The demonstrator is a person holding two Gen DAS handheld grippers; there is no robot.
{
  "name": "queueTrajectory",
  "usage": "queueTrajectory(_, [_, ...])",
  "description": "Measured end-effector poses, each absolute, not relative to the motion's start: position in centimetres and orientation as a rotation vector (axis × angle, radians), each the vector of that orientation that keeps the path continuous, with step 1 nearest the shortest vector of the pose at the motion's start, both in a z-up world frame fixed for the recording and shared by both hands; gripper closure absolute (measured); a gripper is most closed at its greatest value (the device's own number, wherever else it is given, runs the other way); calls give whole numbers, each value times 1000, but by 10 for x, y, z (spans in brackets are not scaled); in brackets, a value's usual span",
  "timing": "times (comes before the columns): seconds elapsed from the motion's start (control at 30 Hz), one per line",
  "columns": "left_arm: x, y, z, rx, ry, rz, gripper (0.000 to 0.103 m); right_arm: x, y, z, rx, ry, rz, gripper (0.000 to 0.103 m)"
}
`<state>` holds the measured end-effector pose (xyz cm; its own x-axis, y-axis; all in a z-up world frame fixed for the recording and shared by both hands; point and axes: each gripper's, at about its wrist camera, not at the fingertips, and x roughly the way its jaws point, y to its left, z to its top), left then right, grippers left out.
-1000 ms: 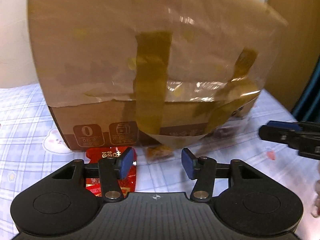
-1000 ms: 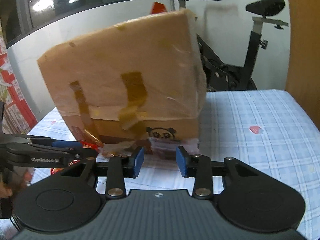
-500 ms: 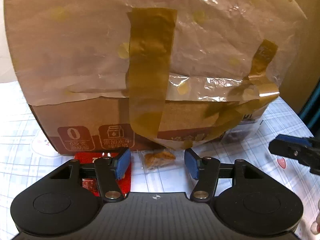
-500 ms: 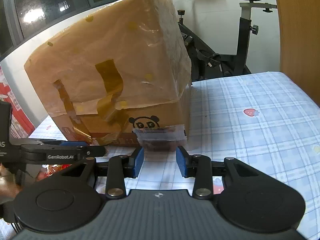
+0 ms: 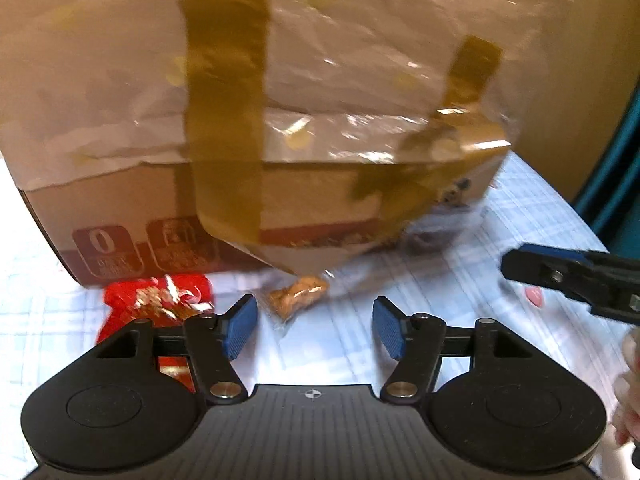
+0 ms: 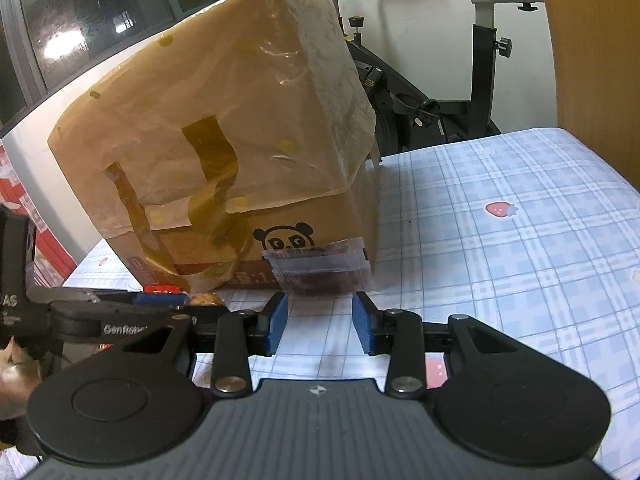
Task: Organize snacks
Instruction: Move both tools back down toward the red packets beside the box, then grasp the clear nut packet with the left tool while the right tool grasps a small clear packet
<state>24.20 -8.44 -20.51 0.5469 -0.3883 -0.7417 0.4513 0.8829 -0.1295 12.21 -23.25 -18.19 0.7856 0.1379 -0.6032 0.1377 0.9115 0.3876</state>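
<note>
As the left gripper [image 5: 314,326] is brought nearer, its empty jaws opening, the snack packet [image 5: 298,294] is lined up; the right gripper [image 6: 320,322] stays half-spread, empty.

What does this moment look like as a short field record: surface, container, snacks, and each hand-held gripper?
surface: blue-and-white checked tablecloth
container: large brown cardboard box covered with clear plastic and tape
snack 1: red foil packet, at the box's base
snack 2: small clear packet of tan pieces, ahead of the left fingers
snack 3: clear packet of dark pieces, against the box's panda print
left hand-held gripper: opening, nothing between its pads
right hand-held gripper: open, empty
</note>
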Motion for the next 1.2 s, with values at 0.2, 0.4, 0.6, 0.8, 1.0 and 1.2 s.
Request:
queueTrajectory(0.2, [226,-92,-199,119,829,-558,36,121,-232,-182,442,674,4,64])
queueTrajectory(0.4, [244,-87,-199,124,809,-534,53,121,-232,-182,441,672,3,64])
queueTrajectory(0.6, [255,-91,-206,142,833,-582,53,121,-235,-185,443,679,-5,64])
queueTrajectory(0.8, [252,-101,-217,138,839,-612,53,130,-236,-184,381,679,30,62])
queueTrajectory(1.0, [248,-109,-224,138,835,-612,55,158,-230,-192,211,717,39,39])
queueTrajectory(1.2, [250,-95,-216,146,829,-591,68,184,-230,-202,174,742,74,39])
